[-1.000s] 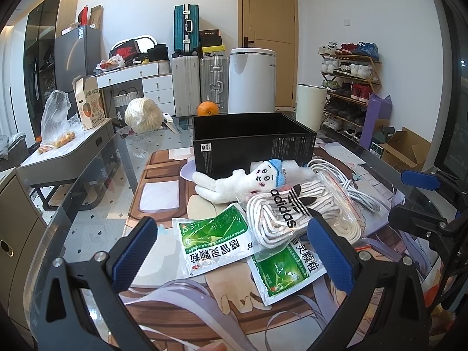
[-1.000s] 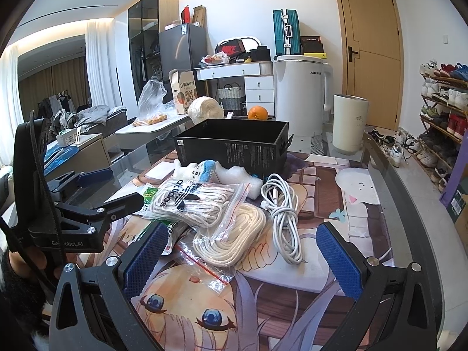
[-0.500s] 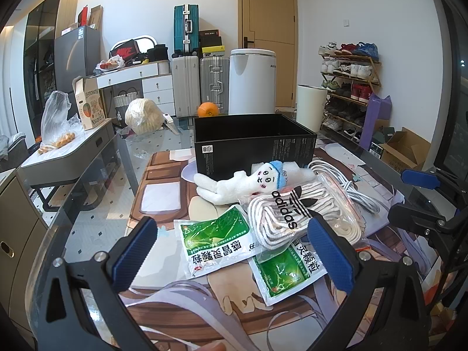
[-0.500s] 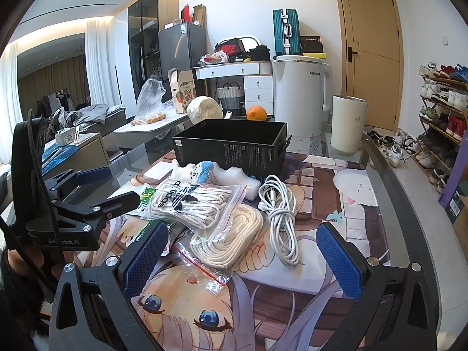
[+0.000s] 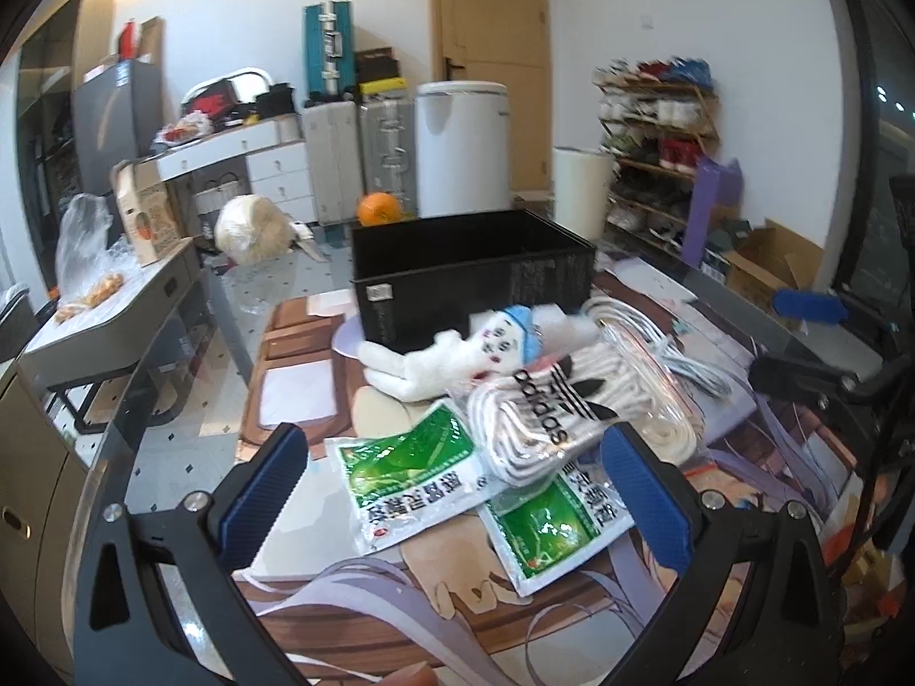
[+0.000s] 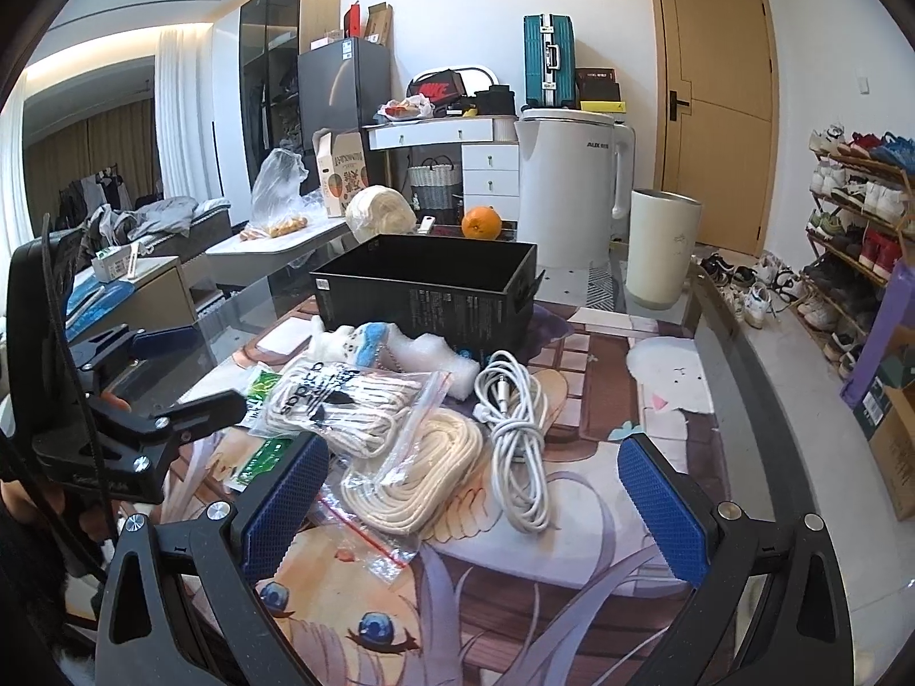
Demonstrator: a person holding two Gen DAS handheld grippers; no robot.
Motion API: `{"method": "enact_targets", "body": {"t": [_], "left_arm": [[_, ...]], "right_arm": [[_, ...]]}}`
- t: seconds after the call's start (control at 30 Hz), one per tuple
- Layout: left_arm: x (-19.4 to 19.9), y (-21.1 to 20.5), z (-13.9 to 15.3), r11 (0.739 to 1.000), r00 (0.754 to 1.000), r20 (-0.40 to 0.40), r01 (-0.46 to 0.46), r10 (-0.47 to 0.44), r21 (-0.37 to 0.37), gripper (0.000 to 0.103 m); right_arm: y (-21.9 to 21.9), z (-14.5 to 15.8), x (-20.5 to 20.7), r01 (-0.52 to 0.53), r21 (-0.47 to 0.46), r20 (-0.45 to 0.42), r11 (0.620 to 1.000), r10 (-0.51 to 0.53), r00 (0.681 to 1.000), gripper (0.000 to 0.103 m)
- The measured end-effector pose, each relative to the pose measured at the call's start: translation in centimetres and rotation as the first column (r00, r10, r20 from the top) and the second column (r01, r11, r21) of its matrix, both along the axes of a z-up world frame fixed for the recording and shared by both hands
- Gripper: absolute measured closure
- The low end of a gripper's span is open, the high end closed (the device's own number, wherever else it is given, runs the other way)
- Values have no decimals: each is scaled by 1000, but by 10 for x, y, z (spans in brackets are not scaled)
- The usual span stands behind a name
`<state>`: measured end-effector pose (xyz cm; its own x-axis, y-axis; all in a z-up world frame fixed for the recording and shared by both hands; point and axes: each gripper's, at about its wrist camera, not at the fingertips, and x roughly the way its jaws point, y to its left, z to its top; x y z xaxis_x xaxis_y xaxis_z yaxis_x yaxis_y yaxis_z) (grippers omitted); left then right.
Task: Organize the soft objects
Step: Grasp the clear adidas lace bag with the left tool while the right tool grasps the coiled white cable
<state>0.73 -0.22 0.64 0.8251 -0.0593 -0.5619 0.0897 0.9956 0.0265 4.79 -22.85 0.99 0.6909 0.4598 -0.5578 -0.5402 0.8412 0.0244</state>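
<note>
on the table mat, soft clutter sits just in front of the black box (image 6: 426, 286). left gripper (image 5: 452, 491) hovers, jaws wide and empty, over the green sachets (image 5: 412, 474); right gripper (image 6: 469, 503) is spread too, over the bagged rope (image 6: 412, 474). best to pinch one item at its middle, then lift clear.

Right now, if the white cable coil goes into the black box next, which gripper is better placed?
Probably the right gripper: open, with the white cable coil just ahead between its fingers. The left gripper, also open, faces the green sachets; the black box lies beyond.
</note>
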Motion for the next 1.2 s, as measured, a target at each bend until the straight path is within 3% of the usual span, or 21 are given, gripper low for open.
{"method": "enact_targets", "body": {"t": [0.4,0.7,1.2], "left_arm": [[14,-18,1,991,995,-40,98,-94,88,0],[37,-20,-2,990,990,-93,112,-104,88,0],[61,-40,-8,946,944,-201,294,-263,140,0]], "right_arm": [[-2,-5,25,45,-83,-44,996,-48,998,0],[-2,-14,51,64,-149,-100,987,-79,992,0],[10,-39,85,7,-249,-174,968,-51,983,0]]}}
